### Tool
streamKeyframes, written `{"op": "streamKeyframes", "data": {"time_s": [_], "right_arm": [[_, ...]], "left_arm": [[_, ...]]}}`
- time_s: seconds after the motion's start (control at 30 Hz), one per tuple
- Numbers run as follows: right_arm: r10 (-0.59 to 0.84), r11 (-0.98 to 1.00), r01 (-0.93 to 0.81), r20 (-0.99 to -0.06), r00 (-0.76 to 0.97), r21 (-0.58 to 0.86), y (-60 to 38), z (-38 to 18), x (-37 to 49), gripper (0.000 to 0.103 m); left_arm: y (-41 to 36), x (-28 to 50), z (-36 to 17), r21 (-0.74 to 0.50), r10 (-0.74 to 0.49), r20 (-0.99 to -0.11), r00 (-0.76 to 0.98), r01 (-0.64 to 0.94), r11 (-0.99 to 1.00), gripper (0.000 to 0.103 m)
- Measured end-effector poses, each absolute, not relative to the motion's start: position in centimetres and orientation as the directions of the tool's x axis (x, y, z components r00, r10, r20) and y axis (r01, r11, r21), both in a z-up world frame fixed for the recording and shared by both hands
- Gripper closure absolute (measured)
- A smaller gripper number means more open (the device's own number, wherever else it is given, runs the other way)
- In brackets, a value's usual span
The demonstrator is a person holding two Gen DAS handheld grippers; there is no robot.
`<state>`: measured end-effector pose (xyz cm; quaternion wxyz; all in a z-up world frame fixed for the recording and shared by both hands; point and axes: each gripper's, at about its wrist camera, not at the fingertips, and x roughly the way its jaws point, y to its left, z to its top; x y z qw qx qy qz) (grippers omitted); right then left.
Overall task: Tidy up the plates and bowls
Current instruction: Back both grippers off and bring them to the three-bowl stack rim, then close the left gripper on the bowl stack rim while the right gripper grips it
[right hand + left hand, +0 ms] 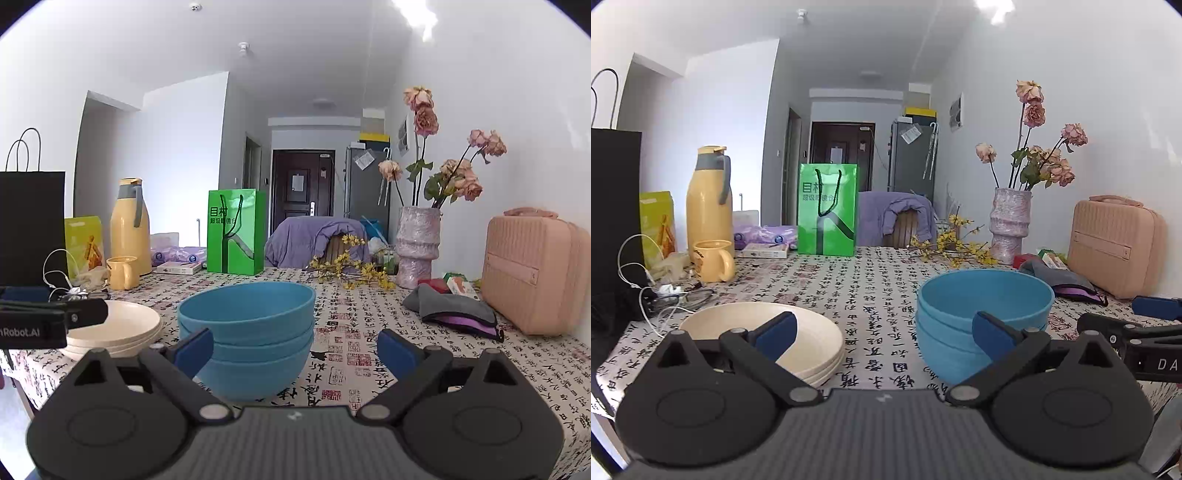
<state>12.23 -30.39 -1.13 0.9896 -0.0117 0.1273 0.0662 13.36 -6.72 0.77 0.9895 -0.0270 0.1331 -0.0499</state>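
Left wrist view: the left gripper point(884, 334) is spread wide and holds nothing, one blue pad in front of the stacked cream plates point(764, 334), the other in front of the nested blue bowls point(984, 314). Both stacks sit near each other on the calligraphy-print tablecloth point(864, 295). From the right wrist, the right gripper point(295, 350) is likewise released and empty, its left pad before the bowls. Farther back stand a yellow mug point(713, 260), a green bag point(827, 208) and a vase point(1010, 225).
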Motion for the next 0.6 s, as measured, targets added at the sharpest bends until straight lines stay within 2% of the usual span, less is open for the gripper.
{"op": "streamKeyframes", "data": {"time_s": [0.17,0.27,0.43,0.6], "right_arm": [[0.224,0.971,-0.184,-0.324,0.919,0.151,-32.6,0.6,17.5,0.008],[0.275,0.954,-0.199,-0.392,0.878,0.224,-33.8,1.4,21.6,0.009],[0.304,0.948,-0.196,-0.529,0.792,0.251,-34.7,1.3,27.7,0.014],[0.36,0.929,-0.203,-0.621,0.696,0.31,-35.0,-0.3,31.4,0.022]], "left_arm": [[-7.4,19.8,1.7,-0.112,-0.242,-0.421,0.874,0.215,0.97,0.0],[-6.9,23.3,1.9,-0.208,-0.307,-0.487,0.818,0.233,0.95,0.0],[-6.0,29.2,0.7,-0.36,-0.392,-0.627,0.674,0.196,0.912,0.0],[-6.4,32.4,-0.9,-0.361,-0.411,-0.702,0.582,0.208,0.909,0.006]]}}
